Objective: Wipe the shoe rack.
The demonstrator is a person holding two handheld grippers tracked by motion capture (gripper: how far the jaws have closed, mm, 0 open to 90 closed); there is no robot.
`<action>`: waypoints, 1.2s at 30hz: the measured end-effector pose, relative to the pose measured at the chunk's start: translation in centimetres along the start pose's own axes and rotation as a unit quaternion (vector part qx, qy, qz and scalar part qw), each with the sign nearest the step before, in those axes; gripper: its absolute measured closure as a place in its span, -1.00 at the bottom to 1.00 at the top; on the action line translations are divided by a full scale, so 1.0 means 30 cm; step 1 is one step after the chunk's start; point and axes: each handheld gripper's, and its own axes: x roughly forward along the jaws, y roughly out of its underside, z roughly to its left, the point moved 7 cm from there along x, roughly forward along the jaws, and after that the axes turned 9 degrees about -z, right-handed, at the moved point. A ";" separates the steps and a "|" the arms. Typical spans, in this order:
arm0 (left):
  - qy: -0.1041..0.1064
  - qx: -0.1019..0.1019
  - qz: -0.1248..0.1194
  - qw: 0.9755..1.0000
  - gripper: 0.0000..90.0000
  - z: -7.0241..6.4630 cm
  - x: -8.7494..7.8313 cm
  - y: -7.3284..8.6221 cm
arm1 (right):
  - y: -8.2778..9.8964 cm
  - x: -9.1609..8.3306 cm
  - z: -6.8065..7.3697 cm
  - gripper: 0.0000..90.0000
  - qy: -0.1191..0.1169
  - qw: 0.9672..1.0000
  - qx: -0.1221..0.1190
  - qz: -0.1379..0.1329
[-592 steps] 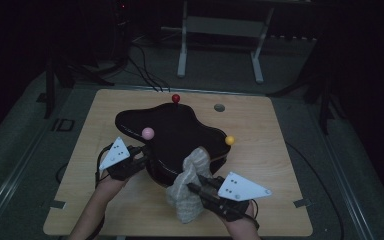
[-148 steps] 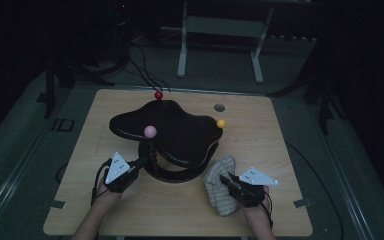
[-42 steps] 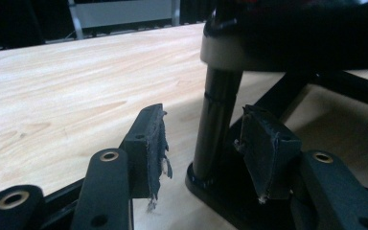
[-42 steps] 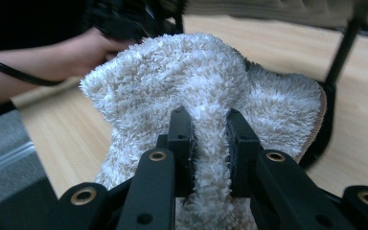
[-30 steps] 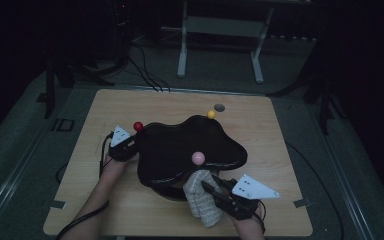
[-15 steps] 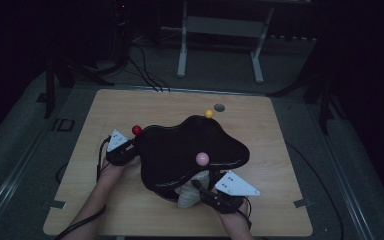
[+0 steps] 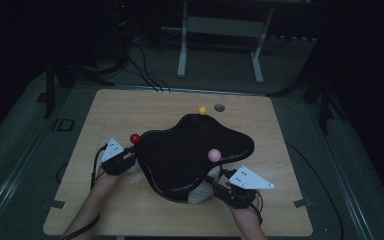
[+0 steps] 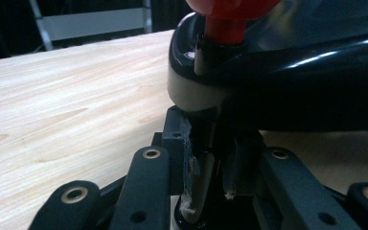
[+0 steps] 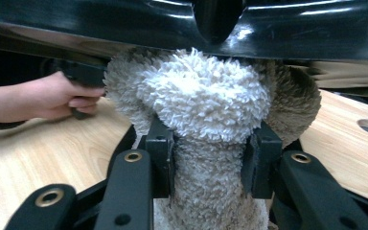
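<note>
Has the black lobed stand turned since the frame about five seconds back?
Yes. The black stand has rotated: its yellow ball now sits left of the table's hole, and the red ball has swung to the left edge.

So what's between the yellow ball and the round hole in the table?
Nothing: bare wood between the yellow ball and the hole, seen in the high view.

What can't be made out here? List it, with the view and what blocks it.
- High view: most of the towel sits under the black tray; its far end is hidden.
- Right gripper view: the towel covers where it meets the tray's underside.
- Left gripper view: the red knob is cut off by the top edge.
- Left gripper view: the left gripper closes on a dark part under the tray, too dim to identify.
</note>
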 end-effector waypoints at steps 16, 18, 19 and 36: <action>0.075 0.016 -0.005 0.997 0.63 -0.087 -0.079 0.022 | 0.003 -0.037 -0.111 0.38 0.006 1.000 -0.013 0.007; 0.086 0.016 -0.001 0.996 0.64 -0.099 -0.088 0.023 | 0.003 -0.040 -0.118 0.38 0.008 1.000 -0.016 0.008; 0.092 0.017 0.000 0.996 0.64 -0.106 -0.092 0.024 | 0.003 -0.042 -0.124 0.38 0.009 1.000 -0.016 0.008; 0.074 0.040 0.017 0.996 0.32 -0.141 -0.180 0.018 | 0.003 -0.050 -0.167 0.39 0.016 1.000 -0.010 0.012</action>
